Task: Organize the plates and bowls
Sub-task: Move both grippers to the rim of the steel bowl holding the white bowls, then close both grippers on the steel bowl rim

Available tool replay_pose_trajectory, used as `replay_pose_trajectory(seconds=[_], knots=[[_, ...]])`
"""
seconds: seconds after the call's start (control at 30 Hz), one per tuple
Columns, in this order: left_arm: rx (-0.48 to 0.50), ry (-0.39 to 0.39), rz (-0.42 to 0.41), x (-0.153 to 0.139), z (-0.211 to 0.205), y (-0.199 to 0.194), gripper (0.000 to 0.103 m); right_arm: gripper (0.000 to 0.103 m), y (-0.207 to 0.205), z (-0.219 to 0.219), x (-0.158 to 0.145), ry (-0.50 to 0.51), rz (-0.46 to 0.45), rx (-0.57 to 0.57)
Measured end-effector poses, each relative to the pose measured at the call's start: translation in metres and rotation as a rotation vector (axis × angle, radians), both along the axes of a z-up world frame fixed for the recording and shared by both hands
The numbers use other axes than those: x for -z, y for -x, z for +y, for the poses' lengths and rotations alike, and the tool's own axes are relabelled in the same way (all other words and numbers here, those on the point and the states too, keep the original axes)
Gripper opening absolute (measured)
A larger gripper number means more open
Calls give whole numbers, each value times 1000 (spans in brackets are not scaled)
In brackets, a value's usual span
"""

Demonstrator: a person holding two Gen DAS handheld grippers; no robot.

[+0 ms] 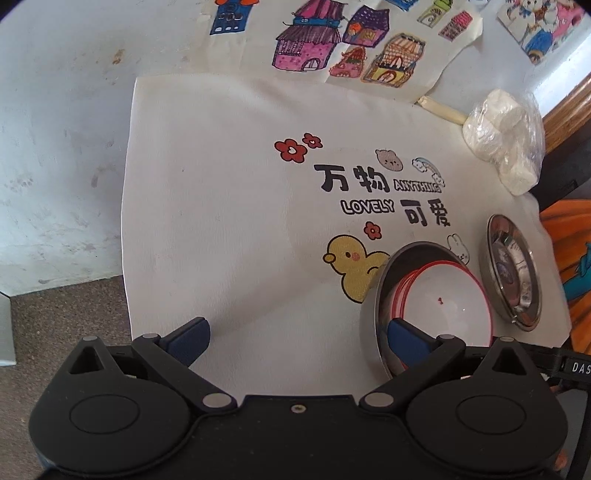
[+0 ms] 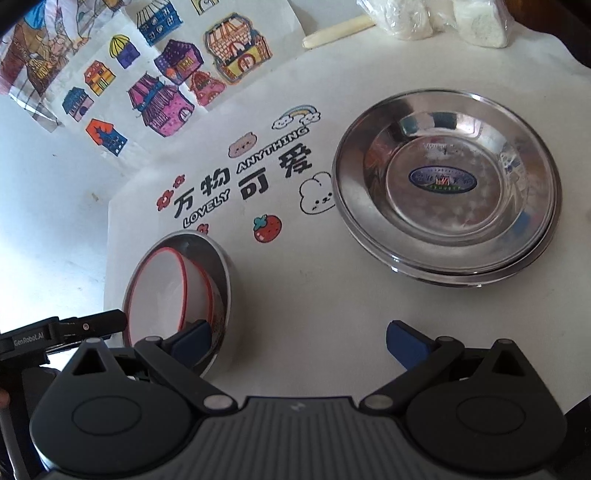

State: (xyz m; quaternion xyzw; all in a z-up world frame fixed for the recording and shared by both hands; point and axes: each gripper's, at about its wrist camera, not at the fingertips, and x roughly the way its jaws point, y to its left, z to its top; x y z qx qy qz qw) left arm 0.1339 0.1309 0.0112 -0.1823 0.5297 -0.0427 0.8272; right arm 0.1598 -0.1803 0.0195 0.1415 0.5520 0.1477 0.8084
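A white bowl with a red rim (image 1: 448, 295) sits nested inside a steel bowl (image 1: 373, 317) on the printed white cloth; the pair also shows in the right wrist view, white bowl (image 2: 159, 288) inside steel bowl (image 2: 221, 273). A stack of steel plates (image 2: 447, 188) stands to the right of them, seen edge-on in the left wrist view (image 1: 511, 273). My left gripper (image 1: 299, 332) is open and empty, its right finger (image 1: 406, 343) at the steel bowl's near rim. My right gripper (image 2: 299, 336) is open and empty, between the bowls and the plates.
The white cloth (image 1: 221, 221) has printed cartoons and text. Coloured house drawings (image 2: 162, 96) lie beyond it. A plastic-wrapped white bundle (image 1: 506, 136) and a cream stick (image 2: 340, 31) lie at the far edge. The table's left edge drops to a brown floor (image 1: 55, 314).
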Motion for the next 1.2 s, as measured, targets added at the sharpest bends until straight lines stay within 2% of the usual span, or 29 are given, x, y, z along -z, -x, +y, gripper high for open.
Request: replay_pose_trajectory(seconds=[0.3,0.77,0.9,1.2], knots=[[10,-50,6,-3,-7,-12,102,103,-10,9,1,60,23,-11],[122,-247,86,0,-36,-28,102,103,-23,23,-8,166,80,-53],[119,-257,104,0,-39,-34,102,103,-29,27,-8,174,120,-60],[70,-220,127,4,-35,-33,102,103,-26,23,-6,154,86,-11]])
